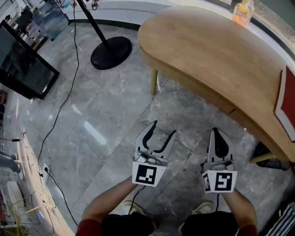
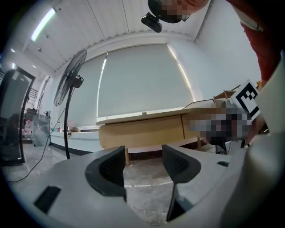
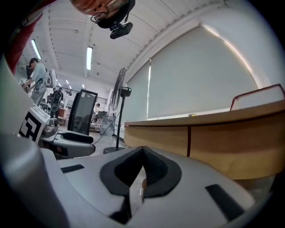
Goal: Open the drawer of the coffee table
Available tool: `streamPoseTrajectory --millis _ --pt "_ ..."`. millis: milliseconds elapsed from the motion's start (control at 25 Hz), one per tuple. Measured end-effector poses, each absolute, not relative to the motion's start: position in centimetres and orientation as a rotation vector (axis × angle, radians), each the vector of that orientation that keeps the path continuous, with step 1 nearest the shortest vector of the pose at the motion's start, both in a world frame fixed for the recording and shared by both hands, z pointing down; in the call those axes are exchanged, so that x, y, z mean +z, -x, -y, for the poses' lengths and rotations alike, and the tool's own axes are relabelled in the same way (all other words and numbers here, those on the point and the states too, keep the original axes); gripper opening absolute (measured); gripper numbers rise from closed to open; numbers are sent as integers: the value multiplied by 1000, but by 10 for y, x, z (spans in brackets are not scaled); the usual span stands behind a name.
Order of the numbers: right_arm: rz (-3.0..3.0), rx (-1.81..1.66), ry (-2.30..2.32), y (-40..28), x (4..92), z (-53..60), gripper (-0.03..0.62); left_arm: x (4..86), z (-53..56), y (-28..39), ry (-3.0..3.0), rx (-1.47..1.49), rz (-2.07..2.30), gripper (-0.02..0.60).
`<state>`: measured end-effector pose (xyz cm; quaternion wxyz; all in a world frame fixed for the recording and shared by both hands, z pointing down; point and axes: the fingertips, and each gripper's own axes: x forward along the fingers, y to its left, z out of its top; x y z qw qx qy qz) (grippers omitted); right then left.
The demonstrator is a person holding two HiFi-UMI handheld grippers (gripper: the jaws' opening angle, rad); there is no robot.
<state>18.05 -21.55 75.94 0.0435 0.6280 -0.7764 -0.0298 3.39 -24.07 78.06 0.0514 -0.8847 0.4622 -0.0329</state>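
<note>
A curved wooden coffee table (image 1: 216, 50) fills the upper right of the head view. Its drawer front (image 3: 236, 142) shows as a panel with a dark seam in the right gripper view, closed. My left gripper (image 1: 162, 128) hovers over the floor short of the table, jaws apart with nothing between them; the left gripper view shows the table side (image 2: 147, 131) beyond it. My right gripper (image 1: 220, 134) is held beside it, nearer the table edge, its jaws pressed together and empty.
A fan stand with a round black base (image 1: 110, 52) is on the grey tiled floor left of the table, with a cable trailing. A black screen (image 1: 23, 69) stands far left. An orange bottle (image 1: 243, 11) and a red-edged board (image 1: 286, 103) rest on the table.
</note>
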Motion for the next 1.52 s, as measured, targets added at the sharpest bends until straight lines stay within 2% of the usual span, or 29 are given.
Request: streamPoseTrajectory --millis 240,1000,1280,1520 --pt "2338 -13 -1960 -191 778 211 -5 806 244 -42 2772 -141 -1320 259" --pt "2364 -8 -1937 -187 780 207 -5 806 244 -54 2787 -123 -1299 259" --pt "2370 3 -1943 -189 778 207 -5 807 258 -66 2879 -47 -1334 259" --pt "2370 19 -1950 -196 780 208 -5 813 282 -88 3054 140 -1356 259"
